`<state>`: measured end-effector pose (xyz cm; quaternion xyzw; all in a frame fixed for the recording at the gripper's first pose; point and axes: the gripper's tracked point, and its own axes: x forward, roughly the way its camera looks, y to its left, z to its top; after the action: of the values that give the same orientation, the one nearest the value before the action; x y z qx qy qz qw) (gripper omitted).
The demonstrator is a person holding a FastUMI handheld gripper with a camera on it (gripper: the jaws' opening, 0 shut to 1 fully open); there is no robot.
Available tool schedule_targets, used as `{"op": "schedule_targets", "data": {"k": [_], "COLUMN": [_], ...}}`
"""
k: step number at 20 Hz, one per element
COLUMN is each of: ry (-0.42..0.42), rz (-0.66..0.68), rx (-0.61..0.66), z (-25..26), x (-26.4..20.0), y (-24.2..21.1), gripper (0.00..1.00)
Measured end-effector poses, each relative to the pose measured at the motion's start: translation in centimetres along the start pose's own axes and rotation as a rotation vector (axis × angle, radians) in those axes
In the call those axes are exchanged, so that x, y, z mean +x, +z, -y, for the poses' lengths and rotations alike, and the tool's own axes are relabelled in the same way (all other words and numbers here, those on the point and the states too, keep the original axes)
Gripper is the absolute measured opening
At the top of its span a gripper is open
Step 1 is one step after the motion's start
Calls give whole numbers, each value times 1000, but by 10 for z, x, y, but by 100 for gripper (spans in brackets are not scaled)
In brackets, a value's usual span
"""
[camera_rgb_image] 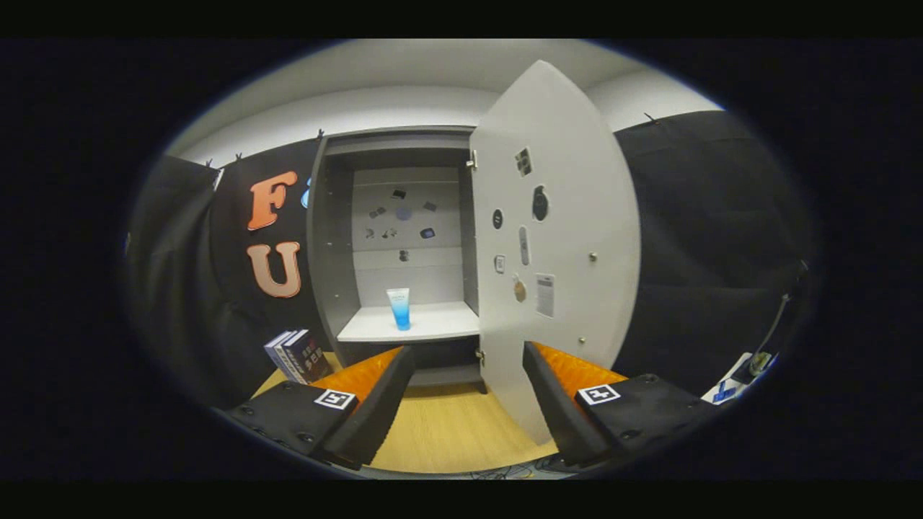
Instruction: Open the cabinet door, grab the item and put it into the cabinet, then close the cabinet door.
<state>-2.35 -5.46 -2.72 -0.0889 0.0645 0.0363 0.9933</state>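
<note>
The gripper (469,353) hangs with its jaws spread wide and nothing between them, above a pale wood-grain counter (447,429). Beyond the fingers stands a tall grey cabinet (328,238) with flat matte panels. Its door (577,216), a smooth light slab dotted with small stickers and round fittings, is swung open to the right. On the white shelf (433,324) inside, near its front edge, a slim tube (399,308) stands upright, white on top and fading to blue below. A few glossy books (296,355) lean at the counter's left edge beside the cabinet.
</note>
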Motion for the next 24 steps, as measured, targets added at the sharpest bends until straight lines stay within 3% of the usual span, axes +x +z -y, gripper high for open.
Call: {"op": "schedule_targets", "data": {"k": [7,13,17,24], "ry": [-85,-219,-241,-151], "rz": [1,8,-36,-41], "rx": [8,51,61,68], "z": [101,187,200,170], "x": [-26,-3,28,45], "y": [-5,-21,-50,-62], "gripper": [97,97,98,98]}}
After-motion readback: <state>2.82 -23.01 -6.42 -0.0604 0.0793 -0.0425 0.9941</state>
